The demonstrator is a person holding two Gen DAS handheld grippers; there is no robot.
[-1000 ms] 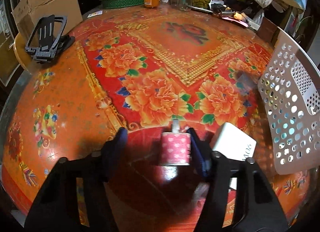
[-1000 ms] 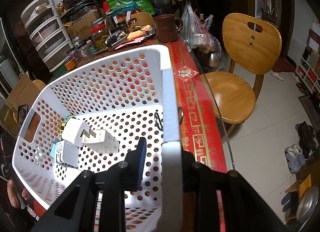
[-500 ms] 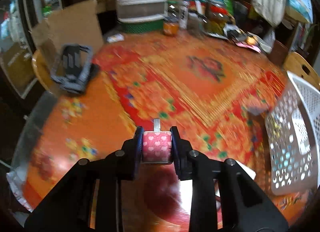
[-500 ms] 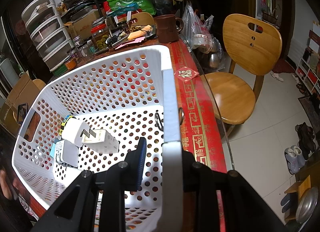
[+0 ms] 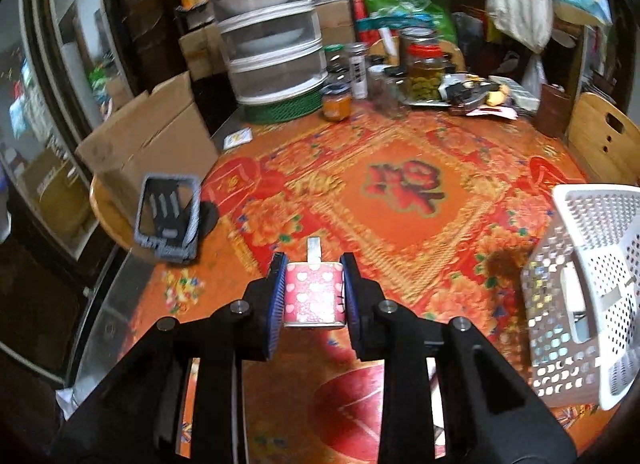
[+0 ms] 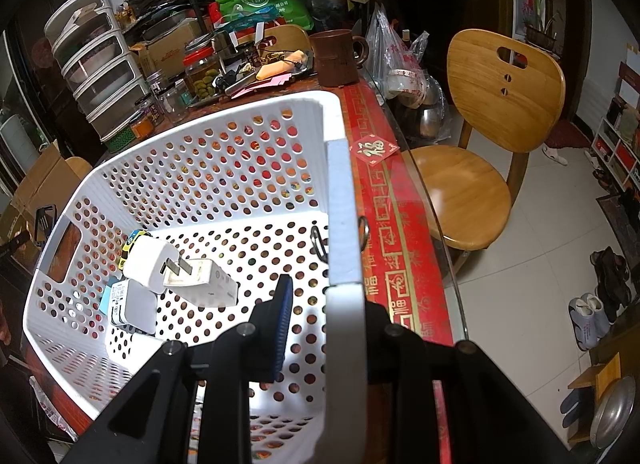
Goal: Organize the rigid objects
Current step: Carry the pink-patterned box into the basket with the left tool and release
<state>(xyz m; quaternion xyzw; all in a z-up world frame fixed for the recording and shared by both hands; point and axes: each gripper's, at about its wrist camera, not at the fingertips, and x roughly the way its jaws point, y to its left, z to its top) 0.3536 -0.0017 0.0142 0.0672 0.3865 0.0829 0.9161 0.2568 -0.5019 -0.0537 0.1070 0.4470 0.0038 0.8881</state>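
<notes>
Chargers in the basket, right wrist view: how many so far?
3 white chargers show, clustered at the basket floor's left end: one with prongs out, one lying beside it, one nearer the camera. Small items underneath are partly hidden, so more may be there.

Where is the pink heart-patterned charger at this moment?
In the left wrist view, the pink charger is clamped between the left gripper fingers, held above the floral tablecloth, with the white basket off to its right.

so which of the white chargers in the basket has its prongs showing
The rounded white charger at the top of the pile; its two metal prongs stick out over the boxy charger.
</notes>
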